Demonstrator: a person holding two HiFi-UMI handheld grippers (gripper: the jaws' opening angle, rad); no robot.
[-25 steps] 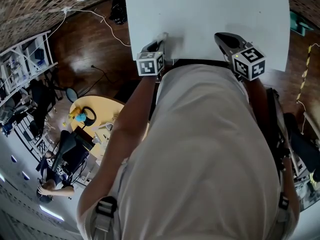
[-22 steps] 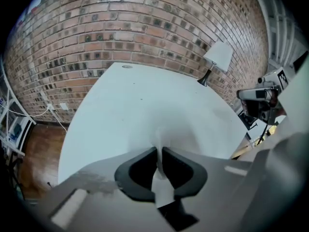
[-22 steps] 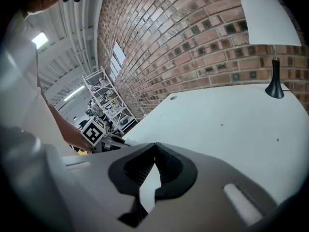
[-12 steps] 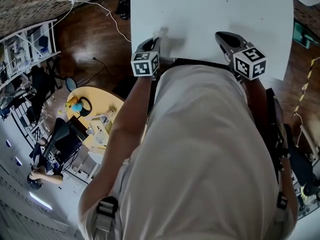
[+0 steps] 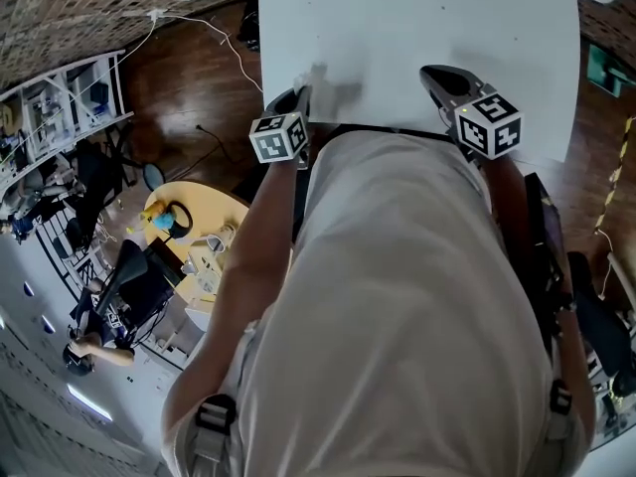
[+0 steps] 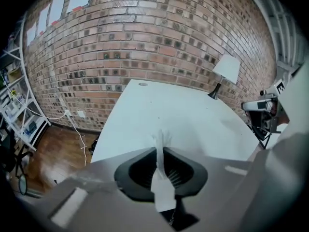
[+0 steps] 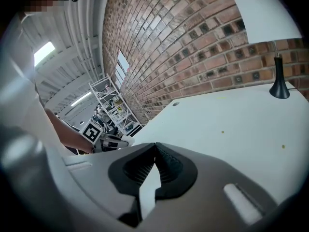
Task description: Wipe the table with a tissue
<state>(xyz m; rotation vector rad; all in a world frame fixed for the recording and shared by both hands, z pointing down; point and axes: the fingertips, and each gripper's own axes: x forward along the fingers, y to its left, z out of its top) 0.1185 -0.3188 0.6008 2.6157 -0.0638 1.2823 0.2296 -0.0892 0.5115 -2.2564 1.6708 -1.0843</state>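
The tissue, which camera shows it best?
The left gripper view: the tissue stands pinched between the left gripper's jaws. The head view shows only a pale tuft against the table; the right gripper view shows it too small to tell.

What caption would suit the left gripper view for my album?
Left tongs pinch a white tissue at a white table's near edge, lamp and brick wall behind.

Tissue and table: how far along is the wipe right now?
Done: the tissue is picked up and pinched in the shut left gripper. In hand: it is held at the near left edge of the table; whether it touches the top cannot be told. Left: nothing marks any area as wiped, and small specks lie ahead of the shut, empty right gripper.
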